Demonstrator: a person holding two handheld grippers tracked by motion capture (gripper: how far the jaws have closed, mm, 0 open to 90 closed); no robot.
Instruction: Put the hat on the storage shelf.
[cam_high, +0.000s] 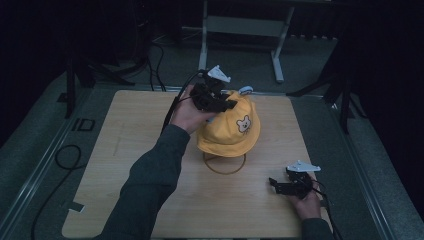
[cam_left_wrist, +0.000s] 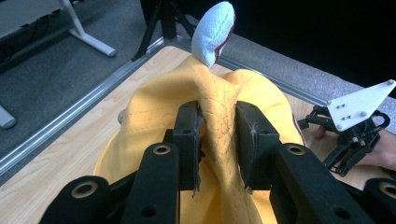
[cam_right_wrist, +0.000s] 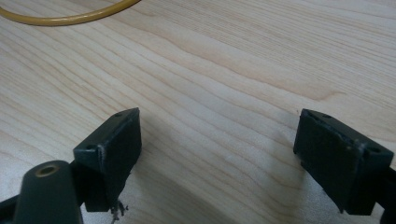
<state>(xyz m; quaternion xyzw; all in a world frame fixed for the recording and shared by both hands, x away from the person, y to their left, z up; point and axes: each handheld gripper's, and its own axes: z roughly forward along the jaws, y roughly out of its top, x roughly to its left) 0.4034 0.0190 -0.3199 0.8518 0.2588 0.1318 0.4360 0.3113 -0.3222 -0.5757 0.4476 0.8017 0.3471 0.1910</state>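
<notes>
Two grippers: left gripper (cam_left_wrist: 218, 140) pinches hat (cam_high: 231, 131) crown fold.
Right gripper (cam_high: 278, 185): jaws spread, empty, resting on table (cam_high: 125, 165).
Nearer hand: left; hat sits well apart from right.

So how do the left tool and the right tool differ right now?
The left tool is shut on a fold of the yellow fabric hat; the right tool is open, holding nothing. The left is raised at the hat's crown; the right sits low over the wooden table. Both have black jaws.
</notes>
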